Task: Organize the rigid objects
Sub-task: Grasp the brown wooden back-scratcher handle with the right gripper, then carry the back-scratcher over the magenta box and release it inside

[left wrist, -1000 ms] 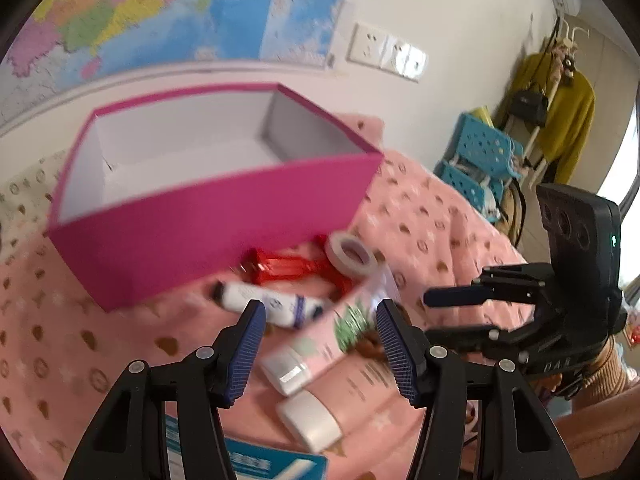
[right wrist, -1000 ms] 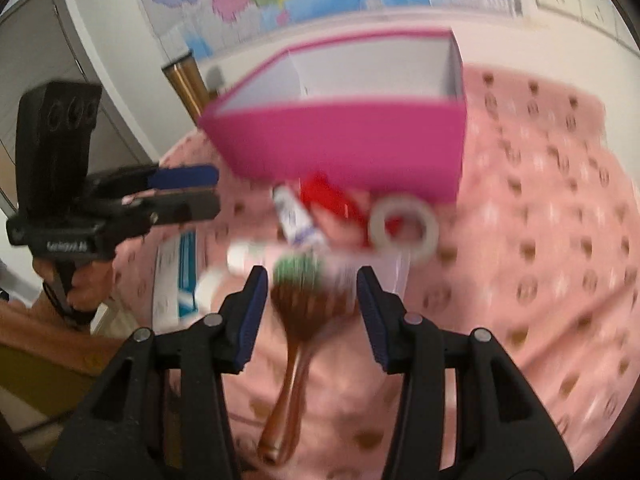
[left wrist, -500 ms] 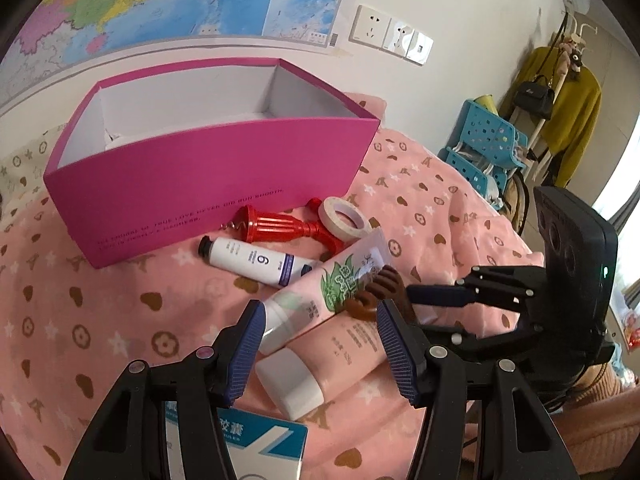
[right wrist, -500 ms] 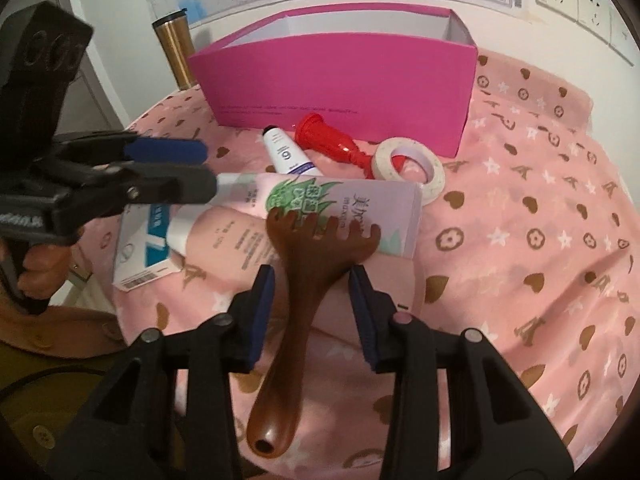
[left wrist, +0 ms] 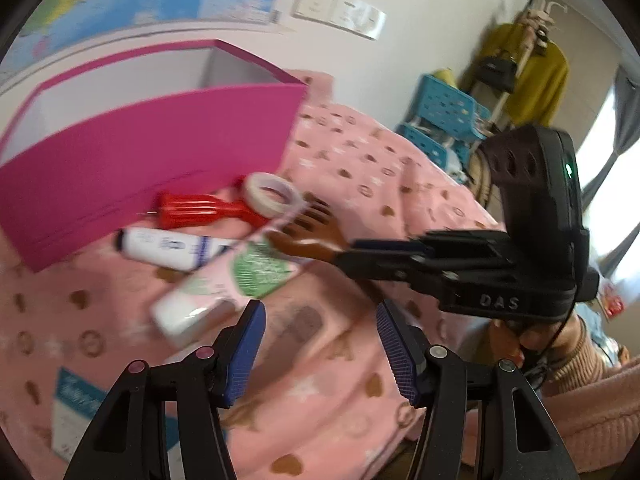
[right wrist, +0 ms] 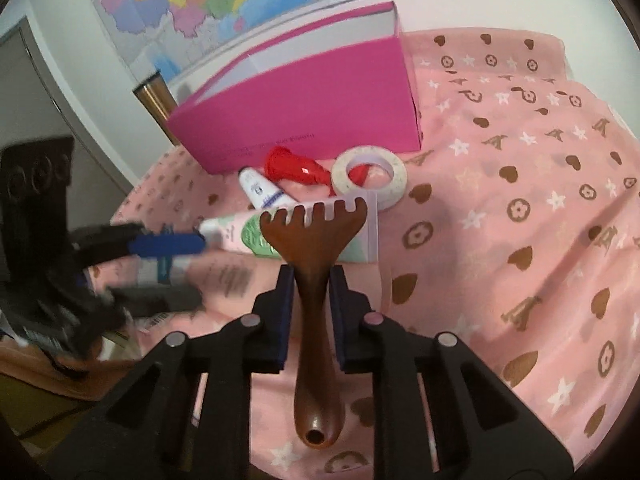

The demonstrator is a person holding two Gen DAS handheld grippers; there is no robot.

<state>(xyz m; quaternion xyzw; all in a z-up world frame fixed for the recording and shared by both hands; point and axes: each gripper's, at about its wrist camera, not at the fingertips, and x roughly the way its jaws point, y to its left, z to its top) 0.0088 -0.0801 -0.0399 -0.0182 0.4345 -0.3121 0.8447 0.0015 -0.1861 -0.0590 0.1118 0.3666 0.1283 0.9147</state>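
box (right wrist: pixel 304 108): we note a big pink carton, open top, at the back of the pink cloth (right wrist: pixel 520 184); stiff card walls, light by our guess. It is the likely bin, so we need not lift it.
tubes (left wrist: pixel 224 292): two soft plastic tubes lie crossed in front of the box, a third white one (left wrist: pixel 168 244) beside them; we judge them squashy and smooth, best taken across the body near the cap.
scratcher (right wrist: pixel 316 280): brown wooden back-scratcher, tines toward the box, head over the green-labelled tube. We judge it rigid, light, with a glossy finish that may slip. We hold it at the narrow neck just below the head; the long handle hangs behind the grip, so it may pivot.
red tool (right wrist: pixel 296 168): hard plastic, touching the box front.
tape (right wrist: pixel 370 178): paper roll, light, stiff ring; we would pinch it through the hole.
right gripper (right wrist: pixel 312 292): clamped on the scratcher's neck, both pads pressing.
left gripper (left wrist: pixel 320 344): jaws apart, nothing between them, hovering over the lower tube.
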